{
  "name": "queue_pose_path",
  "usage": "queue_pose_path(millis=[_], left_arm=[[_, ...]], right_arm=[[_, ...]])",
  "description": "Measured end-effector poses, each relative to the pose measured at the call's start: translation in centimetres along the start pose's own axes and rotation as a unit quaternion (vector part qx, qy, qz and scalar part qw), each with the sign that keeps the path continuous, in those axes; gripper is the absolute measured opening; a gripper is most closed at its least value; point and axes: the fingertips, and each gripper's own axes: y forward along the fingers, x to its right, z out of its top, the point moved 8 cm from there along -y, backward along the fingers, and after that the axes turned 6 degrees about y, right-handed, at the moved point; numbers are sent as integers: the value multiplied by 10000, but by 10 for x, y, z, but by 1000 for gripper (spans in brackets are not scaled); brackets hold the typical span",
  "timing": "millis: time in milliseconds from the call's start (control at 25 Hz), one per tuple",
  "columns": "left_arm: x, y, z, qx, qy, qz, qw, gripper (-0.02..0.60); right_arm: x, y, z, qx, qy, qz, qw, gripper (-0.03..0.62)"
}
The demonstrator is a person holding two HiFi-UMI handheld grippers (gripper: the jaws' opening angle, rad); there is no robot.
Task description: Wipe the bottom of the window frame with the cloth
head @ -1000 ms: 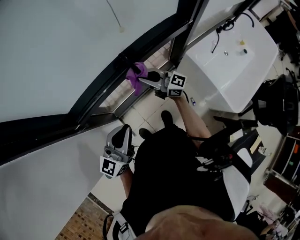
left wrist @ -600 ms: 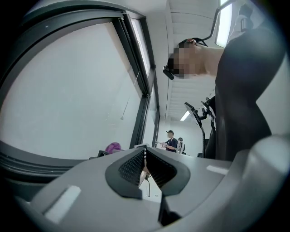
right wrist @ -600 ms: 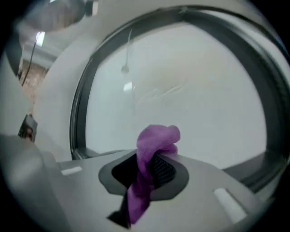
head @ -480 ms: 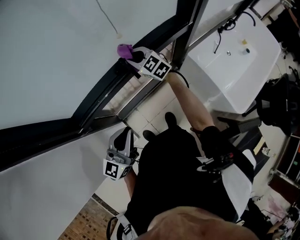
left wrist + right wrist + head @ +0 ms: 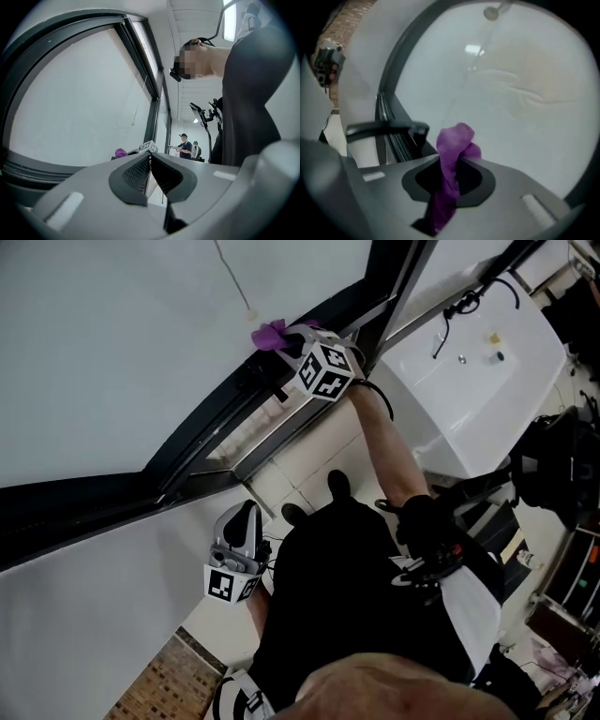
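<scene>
A purple cloth (image 5: 269,333) is bunched against the dark window frame (image 5: 211,418), at the glass edge. My right gripper (image 5: 281,339) is shut on it, arm stretched up and away from the body. In the right gripper view the cloth (image 5: 454,152) sticks out from between the closed jaws of the right gripper (image 5: 452,168), pressed toward the pane beside the frame's rail (image 5: 391,136). My left gripper (image 5: 246,516) hangs low by the person's hip, shut and holding nothing. The left gripper (image 5: 150,161) points along the window, where the cloth (image 5: 121,153) shows far off.
A blind cord with a bead (image 5: 250,315) hangs over the glass just left of the cloth. A white washbasin (image 5: 473,381) with a black tap (image 5: 448,307) stands right of the window. Dark equipment (image 5: 553,460) fills the right edge. Two people (image 5: 186,146) stand far down the room.
My right gripper rose with the cloth from below the sill onto the window frame, then slid a little to the right along it. The left gripper has hardly moved.
</scene>
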Motion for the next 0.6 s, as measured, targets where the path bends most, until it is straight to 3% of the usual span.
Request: queue_pose_path(millis=[120, 200, 240, 280, 320, 360, 400, 440, 520, 600], left_arm=[[0, 3, -4, -6, -46, 23, 10000, 12], [2, 4, -4, -32, -49, 30, 10000, 12], [2, 5, -3, -43, -33, 23, 10000, 13], [1, 5, -2, -45, -17, 16, 10000, 12], [0, 5, -2, -42, -8, 15, 10000, 14], [-1, 5, -2, -36, -11, 19, 10000, 13], [-2, 6, -3, -25, -27, 24, 10000, 14], [-2, 7, -4, -6, -48, 24, 10000, 12], [0, 8, -4, 34, -50, 6, 10000, 13], [-1, 7, -4, 17, 5, 9, 10000, 13]], right_arm=[[-11, 10, 9, 840, 400, 882, 9917, 61], [-10, 15, 5, 469, -92, 741, 9961, 60], [-6, 13, 3, -9, -806, 422, 9959, 60], [-4, 11, 0, -529, -1754, 110, 9830, 60], [-6, 11, -3, -911, -2741, -57, 9574, 61], [-11, 13, -3, -1049, -3535, -27, 9295, 61], [-17, 16, -1, -953, -4009, 155, 9110, 61], [-22, 21, 2, -764, -4215, 354, 9029, 60], [-20, 30, 2, -629, -4257, 571, 9009, 46], [-9, 30, -5, -974, -4318, 772, 8933, 46]])
